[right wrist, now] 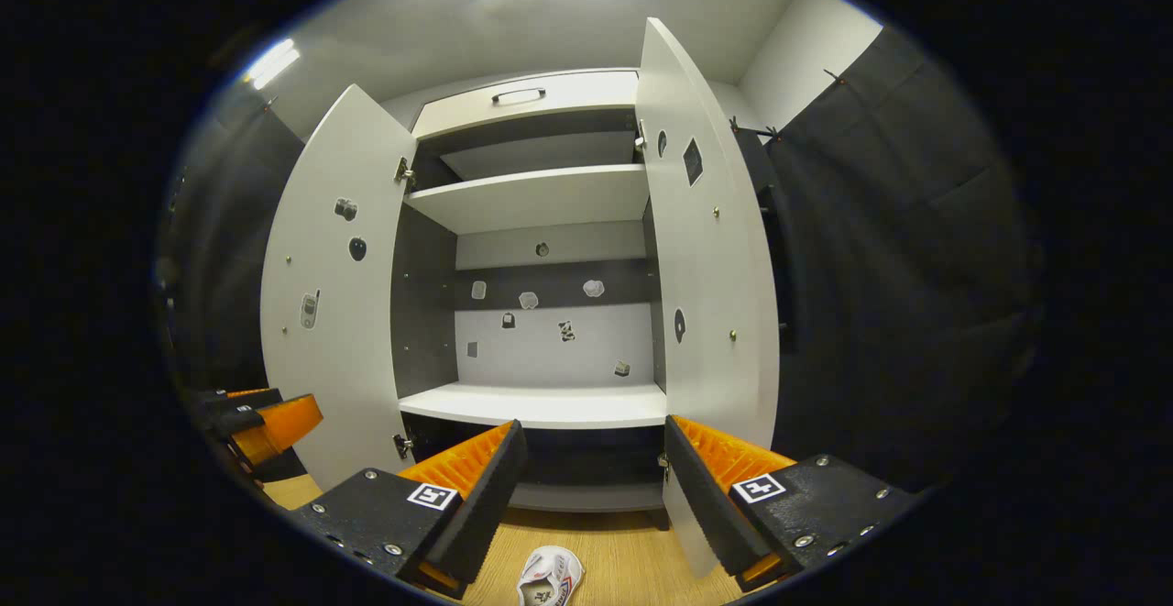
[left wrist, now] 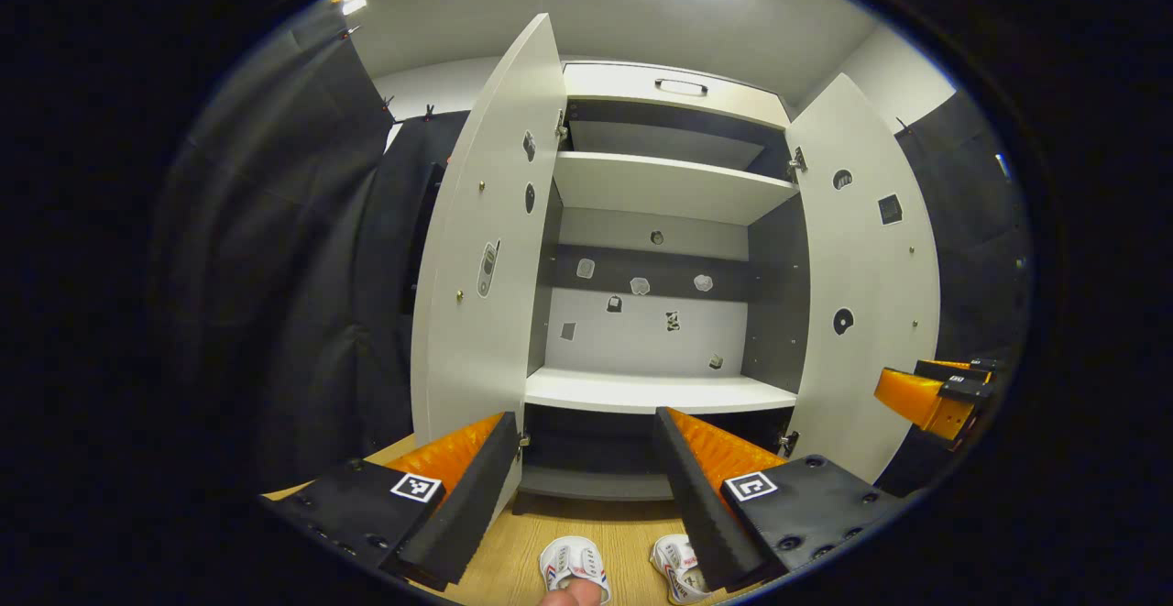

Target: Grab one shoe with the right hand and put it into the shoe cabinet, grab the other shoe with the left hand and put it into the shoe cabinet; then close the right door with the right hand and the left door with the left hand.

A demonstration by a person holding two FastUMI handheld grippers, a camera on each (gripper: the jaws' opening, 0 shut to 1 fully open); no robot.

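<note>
While cabinet (left wrist: 669,221) open, shoes (left wrist: 573,565) below hand-held gripper (left wrist: 586,473)

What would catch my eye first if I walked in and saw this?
The tall shoe cabinet straight ahead, with its left door and right door swung wide and its shelves bare. Below it, a pair of white shoes sits on the wooden floor, framed by the open left gripper.

left gripper (left wrist: 586,487): fingers apart, empty | right gripper (right wrist: 591,487): fingers apart, empty
</note>
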